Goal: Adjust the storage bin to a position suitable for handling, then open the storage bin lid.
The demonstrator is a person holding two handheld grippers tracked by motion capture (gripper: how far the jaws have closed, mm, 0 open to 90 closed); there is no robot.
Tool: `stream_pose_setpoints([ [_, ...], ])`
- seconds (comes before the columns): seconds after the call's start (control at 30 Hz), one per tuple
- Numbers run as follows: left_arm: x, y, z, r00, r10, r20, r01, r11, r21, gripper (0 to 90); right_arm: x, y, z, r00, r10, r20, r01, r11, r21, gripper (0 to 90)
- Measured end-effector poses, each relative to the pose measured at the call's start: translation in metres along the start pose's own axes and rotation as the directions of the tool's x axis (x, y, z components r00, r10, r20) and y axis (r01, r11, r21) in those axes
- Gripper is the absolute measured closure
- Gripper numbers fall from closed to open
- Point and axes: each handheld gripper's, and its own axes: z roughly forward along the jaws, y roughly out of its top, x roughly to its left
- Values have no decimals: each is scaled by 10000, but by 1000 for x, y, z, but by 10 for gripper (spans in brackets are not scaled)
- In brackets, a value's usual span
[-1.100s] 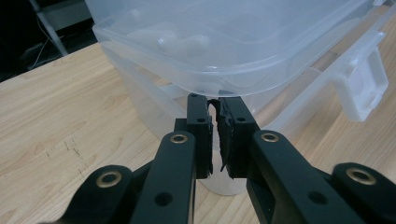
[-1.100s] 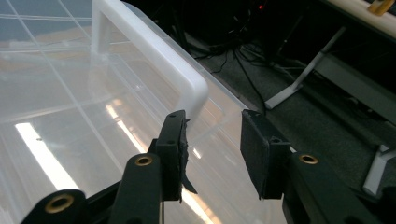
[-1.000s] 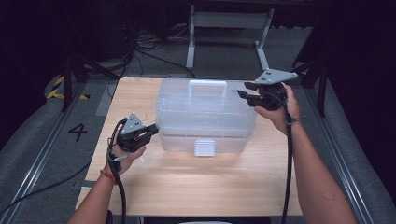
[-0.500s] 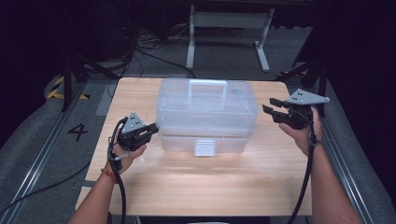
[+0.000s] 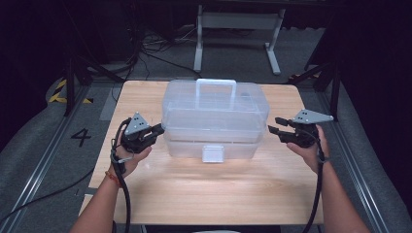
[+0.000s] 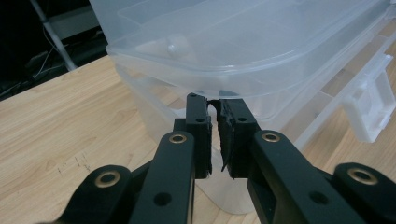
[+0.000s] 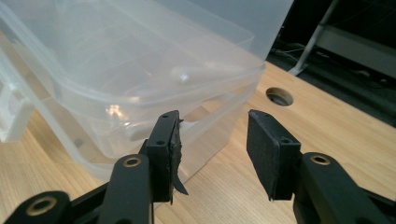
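Note:
A clear plastic toolbox [image 5: 214, 116] with a top handle [image 5: 215, 87] and a white front latch [image 5: 213, 153] stands on the wooden table [image 5: 194, 189]. My left gripper [image 5: 159, 128] is at the box's left end with its jaws shut. In the left gripper view its tips [image 6: 215, 105] sit right under the lid rim of the box [image 6: 243, 42]. My right gripper [image 5: 273, 124] hovers just off the box's right end, pointing at it. Its jaws have just been opening. In the right gripper view, nothing is between the open jaws [image 7: 212, 126], and the box [image 7: 116, 60] is beyond them.
A round hole [image 7: 279, 96] is cut in the tabletop behind the box's right end. A metal stand [image 5: 238, 19] rises behind the table on a dark floor. Bare wood lies in front of the box.
My right hand came down from above the box's right rear corner, out to the right and then level with its right end. Its jaws stand wider. The left hand stayed put.

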Motion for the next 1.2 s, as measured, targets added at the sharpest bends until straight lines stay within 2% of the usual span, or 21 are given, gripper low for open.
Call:
stream_pose_setpoints([
  [0.1,1,1,0,10000,34,18,-34,10000,23,829,3,-3,5,9999,-118,-101,119,9999,82,551],
  [0.37,3,6,-2,9999,161,-4,-161,9998,103,821,13,0,13,9989,-441,-173,434,9984,-351,545],
  [0.5,4,10,-2,9999,160,62,-160,9998,125,806,14,2,14,9988,-485,79,488,9978,-451,554],
  [0.7,5,11,-2,9999,113,75,-114,9999,69,802,13,2,15,9994,-347,33,349,9975,-611,552],
  [0.93,6,14,-3,10000,82,31,-83,9999,90,806,14,2,15,9989,-414,204,426,9970,-653,539],
  [1.2,7,18,-3,9999,99,61,-100,9999,82,807,14,6,16,9962,-595,635,644,9948,-786,519],
])
